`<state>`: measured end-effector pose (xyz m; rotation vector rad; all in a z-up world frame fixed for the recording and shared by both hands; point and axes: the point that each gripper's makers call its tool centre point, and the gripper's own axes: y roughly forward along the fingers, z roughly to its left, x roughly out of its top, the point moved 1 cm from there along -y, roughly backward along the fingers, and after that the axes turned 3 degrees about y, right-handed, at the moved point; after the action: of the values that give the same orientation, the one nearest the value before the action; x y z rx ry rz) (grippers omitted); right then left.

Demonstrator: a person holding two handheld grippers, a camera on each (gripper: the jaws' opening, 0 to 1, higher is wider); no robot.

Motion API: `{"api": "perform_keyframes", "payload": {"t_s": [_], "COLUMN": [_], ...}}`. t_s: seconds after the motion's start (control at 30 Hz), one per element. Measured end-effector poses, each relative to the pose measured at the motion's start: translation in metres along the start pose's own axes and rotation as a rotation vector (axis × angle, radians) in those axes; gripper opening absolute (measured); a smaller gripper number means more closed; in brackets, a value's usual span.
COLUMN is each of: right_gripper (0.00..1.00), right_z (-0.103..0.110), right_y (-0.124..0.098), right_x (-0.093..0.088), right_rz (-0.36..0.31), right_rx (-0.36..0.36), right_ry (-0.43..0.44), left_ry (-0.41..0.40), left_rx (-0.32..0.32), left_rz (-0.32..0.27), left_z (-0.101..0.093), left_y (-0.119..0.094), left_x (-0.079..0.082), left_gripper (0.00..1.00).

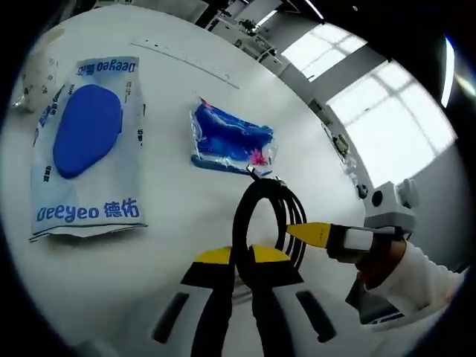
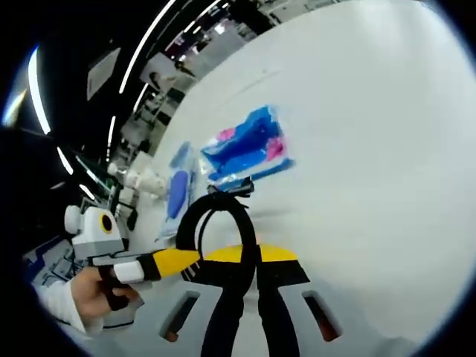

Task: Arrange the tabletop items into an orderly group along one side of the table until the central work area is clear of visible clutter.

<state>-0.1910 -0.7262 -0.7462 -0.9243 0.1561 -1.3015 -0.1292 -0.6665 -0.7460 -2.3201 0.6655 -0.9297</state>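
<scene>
A black cable coil [image 1: 256, 193] stands up from the white table [image 1: 171, 216], with a tie at its top. My left gripper [image 1: 242, 255] is shut on its lower left strand. My right gripper [image 1: 309, 233] reaches in from the right, its yellow tip against the coil's right side. In the right gripper view the right gripper [image 2: 251, 254] is shut on the cable coil [image 2: 208, 212], and the left gripper [image 2: 178, 260] touches its left side. Beyond the coil lie a blue snack pouch [image 1: 230, 140] and a large Deeyeo wipes pack [image 1: 85, 149].
A crumpled clear plastic bag [image 1: 33, 74] sits at the far left edge, and a thin ruler [image 1: 186, 56] lies near the far edge. The blue pouch [image 2: 245, 152] and wipes pack [image 2: 178, 190] lie left of wide bare tabletop [image 2: 372, 149]. A person's hand [image 2: 89, 294] holds the left gripper.
</scene>
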Motion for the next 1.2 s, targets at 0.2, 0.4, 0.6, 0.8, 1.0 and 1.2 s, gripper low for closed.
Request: {"api": "perform_keyframes", "payload": {"t_s": [0.2,0.4,0.6,0.8,1.0,1.2], "right_gripper": [0.03,0.04,0.05,0.08,0.22,0.34], "right_z": [-0.003,-0.004,-0.004,-0.001,0.001,0.002], "right_y": [0.009,0.013,0.013,0.007,-0.009,-0.029], "right_x": [-0.001,-0.003,-0.003,-0.002,0.003,-0.003], "right_rz": [0.016,0.025,0.024,0.011,-0.029,-0.038], "right_rx": [0.0,-0.001,0.003,0.017,0.024,0.023], "right_ry": [-0.001,-0.023,-0.038,-0.054,-0.113,-0.161], "left_ry": [0.004,0.05,0.058,0.146,0.254,0.332], "left_rx": [0.023,0.07,0.083,0.088,0.093,0.091], "left_rz": [0.001,0.008,0.0,0.018,0.006,-0.006], "left_z": [0.007,0.015,0.014,0.008,-0.001,-0.008], "left_y": [0.002,0.002,0.001,-0.008,-0.018,-0.031], "left_x": [0.002,0.0,0.002,-0.002,0.002,0.002], "left_gripper": [0.05,0.09,0.12,0.35,0.46,0.53]}}
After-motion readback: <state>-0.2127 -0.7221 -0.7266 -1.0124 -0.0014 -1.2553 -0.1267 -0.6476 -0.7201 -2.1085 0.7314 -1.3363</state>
